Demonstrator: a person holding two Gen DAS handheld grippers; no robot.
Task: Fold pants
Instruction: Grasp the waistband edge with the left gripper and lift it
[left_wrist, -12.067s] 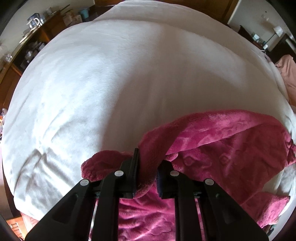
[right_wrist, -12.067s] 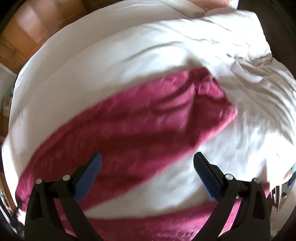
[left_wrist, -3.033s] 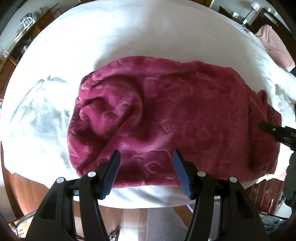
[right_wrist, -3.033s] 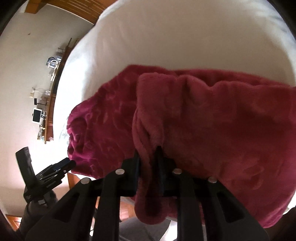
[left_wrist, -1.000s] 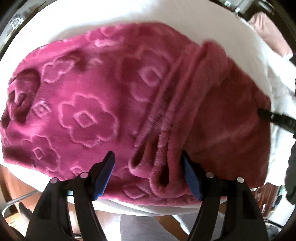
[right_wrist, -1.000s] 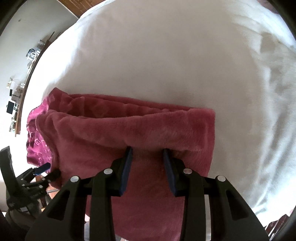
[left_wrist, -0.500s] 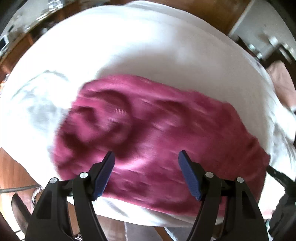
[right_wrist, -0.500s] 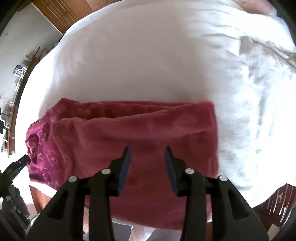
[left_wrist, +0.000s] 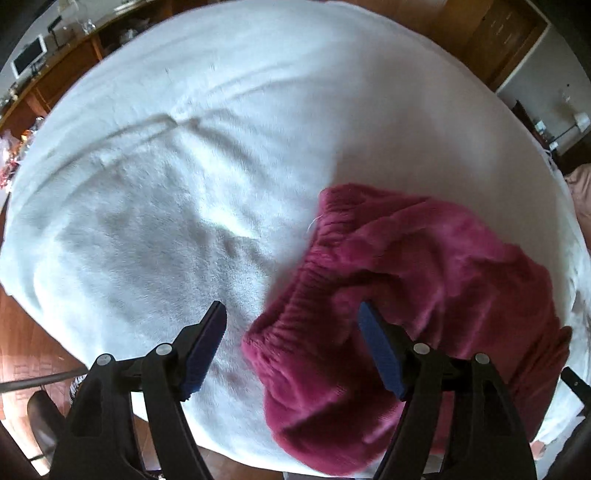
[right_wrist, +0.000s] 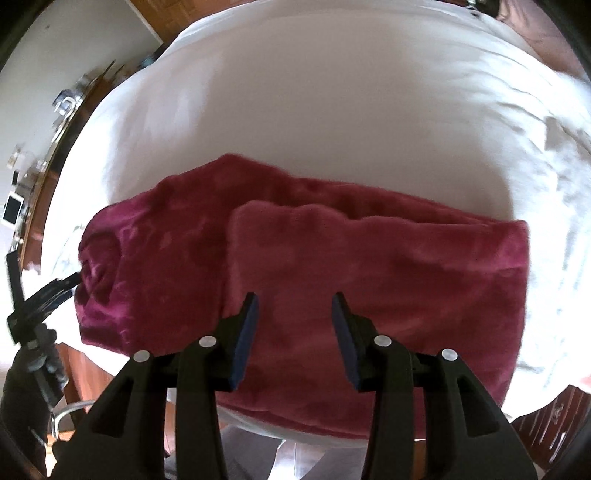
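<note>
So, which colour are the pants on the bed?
Deep magenta pink pants, seen best in the right wrist view.

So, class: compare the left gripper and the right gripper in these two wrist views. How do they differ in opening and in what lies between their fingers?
The left gripper stands wider open than the right gripper. Between the left's fingers lie both the white fleece bed cover and the gathered waistband edge of the magenta plush pants; between the right's, only pants. Both are black with blue pads, open, holding nothing.
</note>
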